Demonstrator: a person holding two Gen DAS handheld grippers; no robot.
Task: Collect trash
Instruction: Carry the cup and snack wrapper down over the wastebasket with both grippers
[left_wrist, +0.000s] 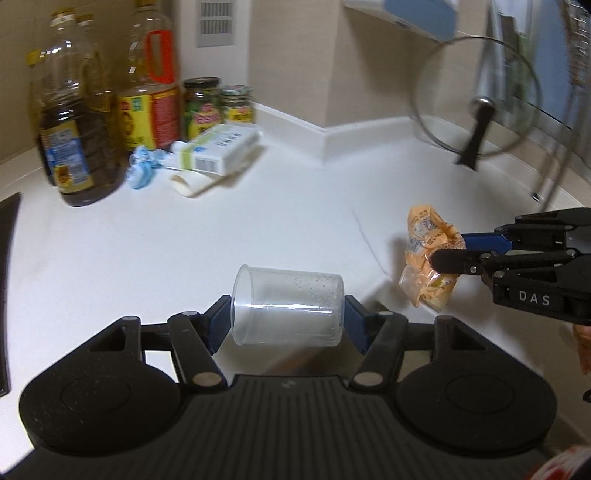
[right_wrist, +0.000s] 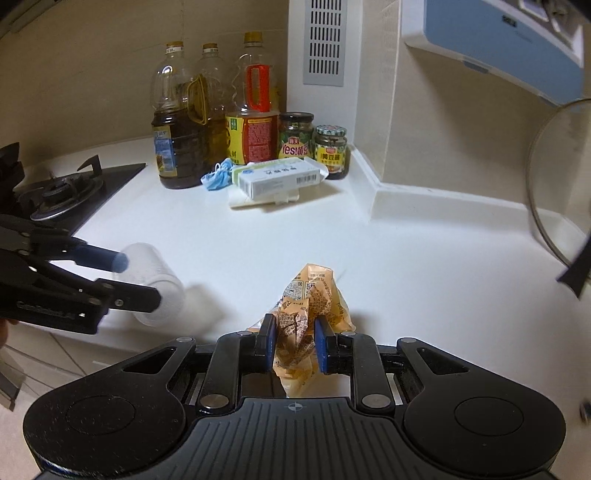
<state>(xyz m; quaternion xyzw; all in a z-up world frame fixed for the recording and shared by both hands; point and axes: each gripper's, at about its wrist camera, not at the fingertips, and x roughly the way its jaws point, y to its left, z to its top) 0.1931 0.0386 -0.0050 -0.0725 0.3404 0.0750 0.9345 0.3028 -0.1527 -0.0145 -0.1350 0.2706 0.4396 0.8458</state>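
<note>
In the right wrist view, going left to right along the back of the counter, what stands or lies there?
Gas burner → dark oil bottle → blue crumpled mask → white box → small jar → glass pot lid.

**Trash status: cup + wrapper**

Clear plastic cup (left_wrist: 286, 308): empty, droplets inside, lying sideways above the white tabletop (left_wrist: 221, 229), mouth facing left. Orange printed wrapper (right_wrist: 308, 317): crumpled into a wad, off the surface, right of the cup.
</note>
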